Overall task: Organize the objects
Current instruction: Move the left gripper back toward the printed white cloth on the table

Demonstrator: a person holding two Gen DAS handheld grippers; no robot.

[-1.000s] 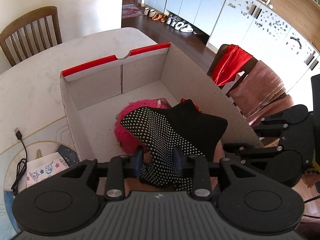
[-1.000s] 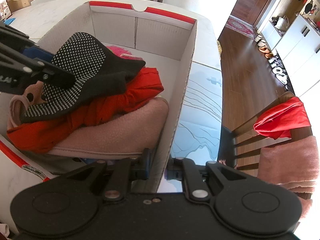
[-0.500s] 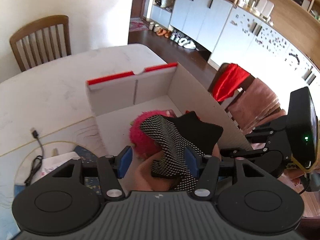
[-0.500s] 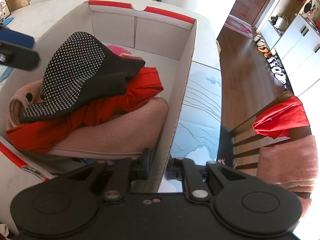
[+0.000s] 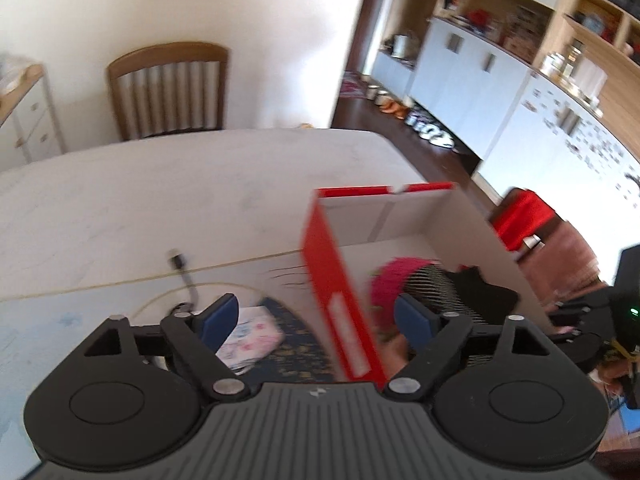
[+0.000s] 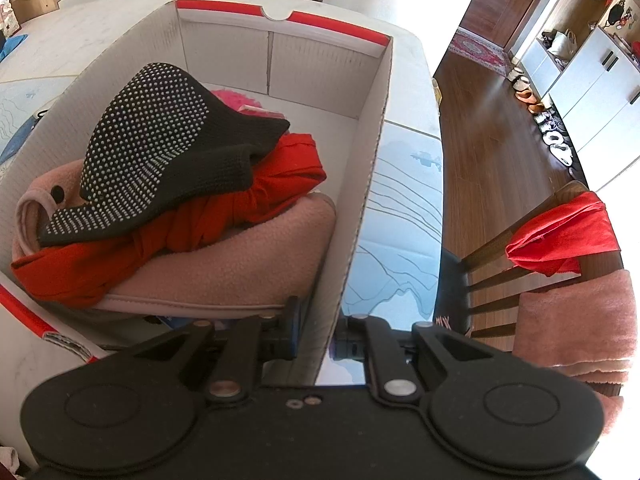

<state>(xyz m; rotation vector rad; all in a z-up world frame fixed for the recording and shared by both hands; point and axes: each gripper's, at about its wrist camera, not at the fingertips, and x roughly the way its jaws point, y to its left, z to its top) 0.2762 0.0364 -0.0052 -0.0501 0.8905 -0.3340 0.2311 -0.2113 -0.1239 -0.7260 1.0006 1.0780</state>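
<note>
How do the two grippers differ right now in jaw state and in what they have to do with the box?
The left gripper has its jaws wide and opening, pressing on nothing; the right gripper is shut on the box wall. The left sits over the box's red side, blurred in its view; the right's view is sharp. Both are black and aim downward at the same box.

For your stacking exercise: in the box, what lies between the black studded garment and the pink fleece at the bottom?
A crumpled red garment lies between the black studded garment and the pink fleece, shown in the right wrist view.
</note>
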